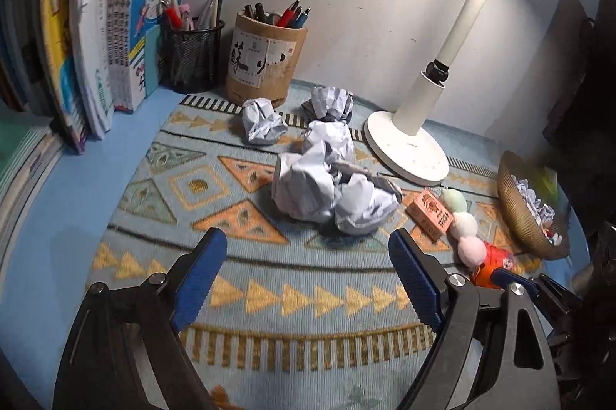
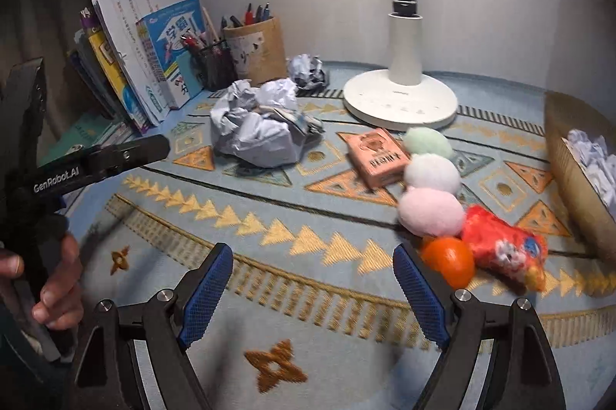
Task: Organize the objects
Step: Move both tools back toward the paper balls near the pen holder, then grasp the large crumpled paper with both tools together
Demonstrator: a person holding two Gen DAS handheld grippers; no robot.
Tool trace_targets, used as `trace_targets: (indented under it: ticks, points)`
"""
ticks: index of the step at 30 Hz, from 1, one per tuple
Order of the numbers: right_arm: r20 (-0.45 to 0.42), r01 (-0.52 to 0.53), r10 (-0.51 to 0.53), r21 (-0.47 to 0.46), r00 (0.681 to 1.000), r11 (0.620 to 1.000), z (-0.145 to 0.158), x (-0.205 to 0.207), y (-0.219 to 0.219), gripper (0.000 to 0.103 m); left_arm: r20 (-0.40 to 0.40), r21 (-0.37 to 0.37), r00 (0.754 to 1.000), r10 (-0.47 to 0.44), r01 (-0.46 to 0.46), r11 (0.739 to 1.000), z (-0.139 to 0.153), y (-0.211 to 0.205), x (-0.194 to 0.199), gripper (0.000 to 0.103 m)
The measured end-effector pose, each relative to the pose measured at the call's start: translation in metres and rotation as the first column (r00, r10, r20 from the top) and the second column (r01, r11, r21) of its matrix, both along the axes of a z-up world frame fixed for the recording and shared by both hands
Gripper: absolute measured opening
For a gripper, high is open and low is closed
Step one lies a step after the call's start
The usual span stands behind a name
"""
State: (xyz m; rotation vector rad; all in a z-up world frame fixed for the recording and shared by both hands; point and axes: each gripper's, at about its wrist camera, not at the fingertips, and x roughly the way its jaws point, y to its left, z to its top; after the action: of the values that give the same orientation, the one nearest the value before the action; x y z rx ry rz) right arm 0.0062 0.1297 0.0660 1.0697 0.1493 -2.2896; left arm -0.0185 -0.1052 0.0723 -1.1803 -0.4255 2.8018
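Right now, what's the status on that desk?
Left hand-held gripper and right hand-held gripper open, empty. Crumpled paper pile loose mid-mat. Basket partly filled. Nothing blocking.

"GenRobot.AI" stands in white letters on the black handle of the left gripper (image 2: 98, 163) in the right wrist view. The blue book (image 1: 159, 2) carries large Chinese characters "学霸" on its cover. The round pen holder (image 1: 265, 57) bears brush-style Chinese characters, and print on the orange box (image 2: 377, 156) is too blurred to read.
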Motion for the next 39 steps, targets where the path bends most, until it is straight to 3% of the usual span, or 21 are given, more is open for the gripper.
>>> trace_targets:
  ticks: [6, 12, 14, 17, 20, 30, 39]
  points:
    - [0.065, -0.025, 0.029, -0.062, 0.997, 0.998, -0.004, -0.05, -0.055, 0.085, 0.081, 0.087, 0.994, -0.074, 0.067, 0.994, -0.029, -0.006, -0.07, 0.085]
    - [0.088, 0.005, 0.0, -0.061, 0.996, 0.998, -0.02, -0.082, -0.089, 0.085, 0.127, 0.199, 0.989, -0.078, 0.051, 0.979, -0.057, -0.011, -0.093, 0.078]
    - [0.099, 0.013, -0.005, -0.072, 0.995, 0.997, -0.024, -0.091, -0.092, 0.084, 0.123, 0.175, 0.989, -0.077, 0.055, 0.983, -0.062, -0.009, -0.093, 0.073]
    - [0.112, 0.006, 0.002, -0.071, 0.994, 0.997, -0.031, -0.097, -0.096, 0.062, 0.109, 0.177, 0.99, -0.094, 0.074, 0.982, -0.061, -0.009, -0.093, 0.063]
    - [0.093, 0.01, -0.003, -0.074, 0.996, 0.997, -0.035, -0.095, -0.095, 0.057, 0.105, 0.185, 0.989, -0.104, 0.083, 0.979, -0.061, -0.01, -0.092, 0.056]
    - [0.095, 0.018, -0.005, -0.14, 0.995, 0.99, -0.018, -0.064, -0.064, 0.055, -0.015, 0.178, 0.991, -0.135, 0.136, 0.975, -0.037, -0.003, -0.059, 0.054]
    - [0.03, 0.017, -0.012, -0.175, 0.999, 0.984, 0.01, -0.02, -0.009, 0.055, -0.065, 0.096, 0.979, -0.194, 0.2, 0.975, -0.014, 0.051, -0.019, 0.054]
